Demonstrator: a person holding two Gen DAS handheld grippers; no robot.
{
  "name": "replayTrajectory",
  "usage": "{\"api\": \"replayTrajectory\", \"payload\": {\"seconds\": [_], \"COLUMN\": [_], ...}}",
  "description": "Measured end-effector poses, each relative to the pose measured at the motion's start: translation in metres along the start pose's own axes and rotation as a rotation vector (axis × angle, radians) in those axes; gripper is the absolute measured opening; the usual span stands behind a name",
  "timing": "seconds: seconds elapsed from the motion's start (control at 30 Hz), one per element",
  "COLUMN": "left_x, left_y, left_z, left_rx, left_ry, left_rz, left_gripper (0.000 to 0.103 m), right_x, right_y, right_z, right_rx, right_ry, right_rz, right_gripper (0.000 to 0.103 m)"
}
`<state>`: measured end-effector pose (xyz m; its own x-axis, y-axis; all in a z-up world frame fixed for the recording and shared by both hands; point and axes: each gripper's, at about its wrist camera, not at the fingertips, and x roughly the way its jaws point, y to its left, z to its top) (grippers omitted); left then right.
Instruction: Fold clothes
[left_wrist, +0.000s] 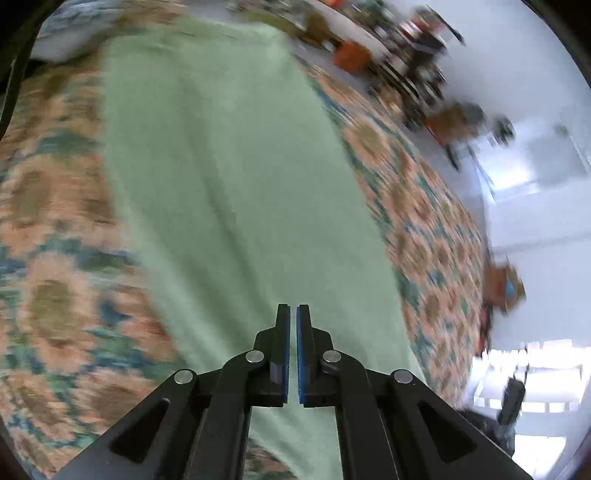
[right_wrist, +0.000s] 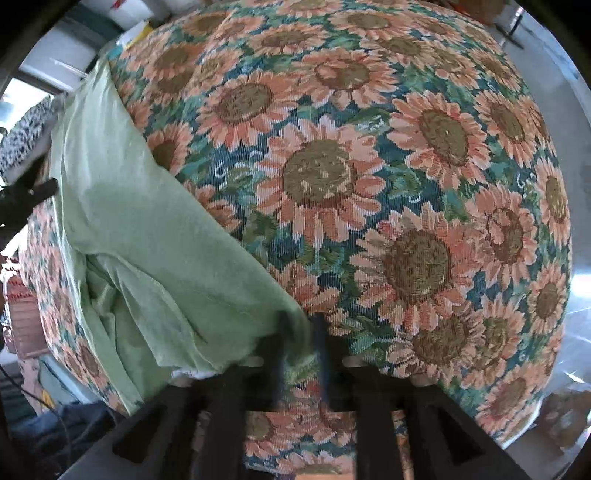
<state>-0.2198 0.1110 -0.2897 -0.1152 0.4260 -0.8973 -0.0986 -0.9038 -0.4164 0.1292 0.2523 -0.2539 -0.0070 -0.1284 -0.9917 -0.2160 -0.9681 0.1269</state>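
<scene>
A room in someone's home, with a bench dressed in a flowery cloth.

The sunflower cloth (right_wrist: 369, 192) covers the whole bench. A soft green cloth (left_wrist: 229, 177) lies on it. Past the edge are a pale shiny floor (left_wrist: 546, 229), blurry shelves full of small things (left_wrist: 410, 48), a bright window (left_wrist: 532, 373), and a spotted cushion (right_wrist: 22, 136) off to one side.

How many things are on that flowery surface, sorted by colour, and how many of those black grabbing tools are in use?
Light green garment: 1
Sunflower-patterned cloth underneath, orange and teal: 1
Black tools: 2, the left tool and the right tool
Total: 4
</scene>
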Motion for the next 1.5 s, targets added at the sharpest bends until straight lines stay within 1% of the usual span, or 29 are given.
{"api": "replayTrajectory", "payload": {"seconds": [0.03, 0.1, 0.17, 0.2, 0.23, 0.27, 0.3, 0.33, 0.37, 0.43, 0.47, 0.5, 0.6, 0.63, 0.7, 0.8, 0.9, 0.97, 1.0, 1.03, 1.1, 1.17, 1.33, 1.5], "left_x": [-0.005, -0.009, -0.010, -0.012, -0.014, -0.009, -0.008, -0.009, -0.009, -0.008, -0.005, -0.003, 0.011, 0.014, 0.017, 0.015, 0.017, 0.019, 0.020, 0.022, 0.023, 0.021, 0.025, 0.027], "left_y": [0.011, 0.026, 0.036, 0.040, 0.043, 0.041, 0.039, 0.039, 0.037, 0.037, 0.037, 0.038, 0.043, 0.046, 0.051, 0.054, 0.056, 0.057, 0.058, 0.058, 0.060, 0.062, 0.058, 0.058], "left_z": [0.003, 0.007, 0.013, 0.017, 0.021, 0.021, 0.021, 0.022, 0.020, 0.014, 0.010, 0.005, -0.009, -0.011, -0.012, -0.012, -0.007, -0.005, -0.005, -0.005, -0.010, -0.010, -0.011, -0.010], "left_rx": [-0.026, -0.080, -0.127, -0.144, -0.160, -0.164, -0.161, -0.155, -0.142, -0.118, -0.112, -0.107, -0.125, -0.141, -0.174, -0.189, -0.179, -0.179, -0.182, -0.190, -0.220, -0.256, -0.246, -0.297], "left_ry": [-0.016, -0.036, -0.052, -0.062, -0.073, -0.080, -0.086, -0.091, -0.090, -0.067, -0.050, -0.034, 0.012, 0.023, 0.038, 0.019, 0.033, 0.053, 0.064, 0.073, 0.082, 0.078, 0.100, 0.118], "left_rz": [0.026, 0.046, 0.055, 0.069, 0.087, 0.091, 0.091, 0.090, 0.089, 0.081, 0.069, 0.057, 0.037, 0.032, 0.035, 0.007, 0.009, -0.010, -0.019, -0.030, -0.063, -0.079, -0.041, 0.004], "left_gripper": [0.019, 0.032, 0.032, 0.030, 0.010, 0.001, 0.000, 0.000, 0.000, 0.000, 0.000, 0.000, 0.000, 0.000, 0.000, 0.001, 0.001, 0.001, 0.006, 0.015, 0.024, 0.026, 0.026, 0.026], "right_x": [-0.005, -0.012, -0.025, -0.029, -0.031, -0.031, -0.032, -0.033, -0.036, -0.051, -0.052, -0.038, 0.015, 0.030, 0.053, 0.065, 0.064, 0.067, 0.067, 0.067, 0.067, 0.066, 0.060, 0.062], "right_y": [0.003, 0.020, 0.039, 0.053, 0.068, 0.087, 0.105, 0.123, 0.139, 0.162, 0.178, 0.203, 0.250, 0.264, 0.279, 0.278, 0.260, 0.256, 0.252, 0.249, 0.244, 0.242, 0.229, 0.224], "right_z": [0.004, 0.027, 0.045, 0.055, 0.064, 0.072, 0.079, 0.087, 0.087, 0.061, 0.056, 0.067, 0.100, 0.107, 0.114, 0.113, 0.107, 0.107, 0.107, 0.107, 0.106, 0.103, 0.093, 0.092], "right_rx": [0.010, 0.007, -0.021, -0.050, -0.080, -0.114, -0.148, -0.183, -0.221, -0.316, -0.364, -0.407, -0.481, -0.504, -0.540, -0.546, -0.518, -0.502, -0.496, -0.490, -0.483, -0.482, -0.469, -0.436], "right_ry": [-0.007, -0.049, -0.101, -0.124, -0.142, -0.154, -0.166, -0.178, -0.185, -0.186, -0.187, -0.180, -0.133, -0.116, -0.079, -0.031, -0.011, -0.007, -0.004, -0.002, 0.001, 0.001, 0.001, 0.000], "right_rz": [-0.009, 0.008, 0.032, 0.055, 0.080, 0.113, 0.146, 0.180, 0.210, 0.258, 0.274, 0.290, 0.322, 0.328, 0.311, 0.282, 0.284, 0.294, 0.298, 0.301, 0.307, 0.306, 0.316, 0.336], "right_gripper": [0.046, 0.045, 0.046, 0.045, 0.042, 0.037, 0.033, 0.018, 0.007, 0.005, 0.005, 0.005, 0.005, 0.005, 0.005, 0.005, 0.005, 0.005, 0.005, 0.004, 0.004, 0.003, 0.002, 0.002]}}
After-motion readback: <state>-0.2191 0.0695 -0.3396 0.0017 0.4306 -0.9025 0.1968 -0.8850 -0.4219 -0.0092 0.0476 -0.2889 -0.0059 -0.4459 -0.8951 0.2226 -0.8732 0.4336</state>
